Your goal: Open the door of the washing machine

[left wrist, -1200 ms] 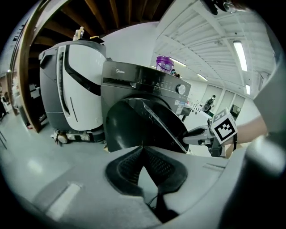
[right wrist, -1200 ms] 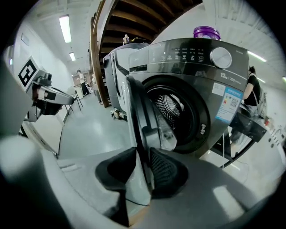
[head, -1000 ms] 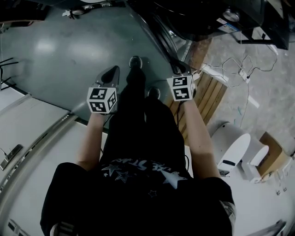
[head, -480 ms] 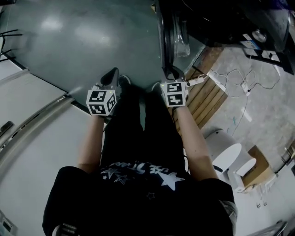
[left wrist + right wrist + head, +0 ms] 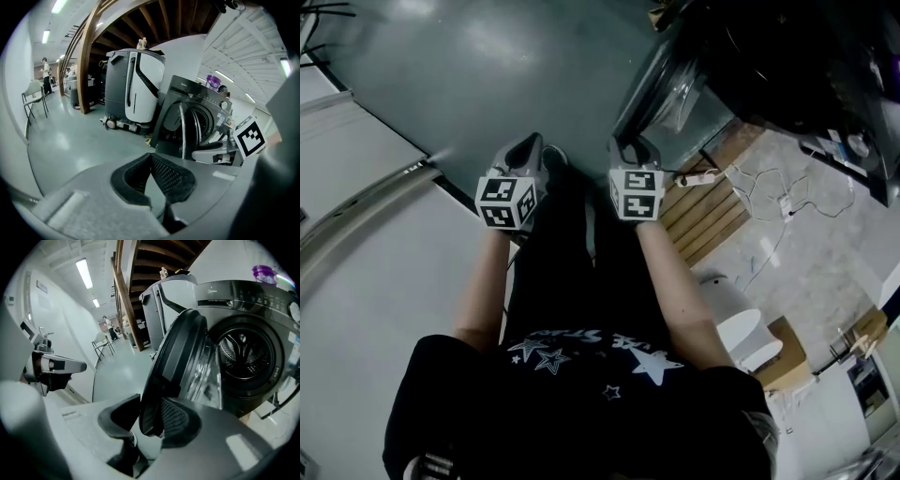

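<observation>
Change since a moment ago: the round black door (image 5: 642,98) with a clear glass bowl, which belongs to the dark grey front-loading washing machine (image 5: 787,66), has swung away from the drum opening. My two hands have travelled with it across the green-grey floor (image 5: 487,75). The door now stands well open, edge-on towards me, and in the right gripper view the steel drum is plainly visible behind it. I judge the opening as almost done; what remains is to let go and draw back.

The jaws of my right gripper (image 5: 150,408) have just been opening. They stand about half apart, and the lower rim of the door (image 5: 173,366) is between them. It lies close to the ribbed pad on the right of that view, with a clear gap to the other pad, so I believe the rim is released and no longer clamped.

My left gripper (image 5: 150,157) has its jaws closed tip to tip with nothing between them. It hangs beside the right one and is apart from the machine.
</observation>
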### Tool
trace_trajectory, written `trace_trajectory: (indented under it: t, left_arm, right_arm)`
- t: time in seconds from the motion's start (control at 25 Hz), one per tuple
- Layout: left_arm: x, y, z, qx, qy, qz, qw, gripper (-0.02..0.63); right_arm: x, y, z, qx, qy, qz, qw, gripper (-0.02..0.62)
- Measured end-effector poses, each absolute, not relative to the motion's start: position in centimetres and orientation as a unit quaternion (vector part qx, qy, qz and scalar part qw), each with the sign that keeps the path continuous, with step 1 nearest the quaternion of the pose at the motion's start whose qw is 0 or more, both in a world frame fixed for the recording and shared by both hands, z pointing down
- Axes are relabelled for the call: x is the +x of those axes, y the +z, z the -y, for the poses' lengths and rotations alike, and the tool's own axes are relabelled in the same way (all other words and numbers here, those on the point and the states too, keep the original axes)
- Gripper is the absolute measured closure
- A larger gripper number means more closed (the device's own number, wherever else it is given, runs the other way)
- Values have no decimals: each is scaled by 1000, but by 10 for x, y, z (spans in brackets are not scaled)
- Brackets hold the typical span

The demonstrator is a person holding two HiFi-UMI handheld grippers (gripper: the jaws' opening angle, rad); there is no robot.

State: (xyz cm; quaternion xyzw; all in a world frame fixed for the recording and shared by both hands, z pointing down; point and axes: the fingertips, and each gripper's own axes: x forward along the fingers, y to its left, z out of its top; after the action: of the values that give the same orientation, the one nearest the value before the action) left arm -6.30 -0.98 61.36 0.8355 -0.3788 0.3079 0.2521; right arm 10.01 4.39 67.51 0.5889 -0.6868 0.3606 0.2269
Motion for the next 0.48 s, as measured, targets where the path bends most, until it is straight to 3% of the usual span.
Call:
trace_trajectory:
  t: [0.48]
  left_arm:
    - [-149, 621, 53, 816, 296, 414, 273, 595]
  right_arm:
    - [24, 671, 39, 624, 386, 656, 179, 457]
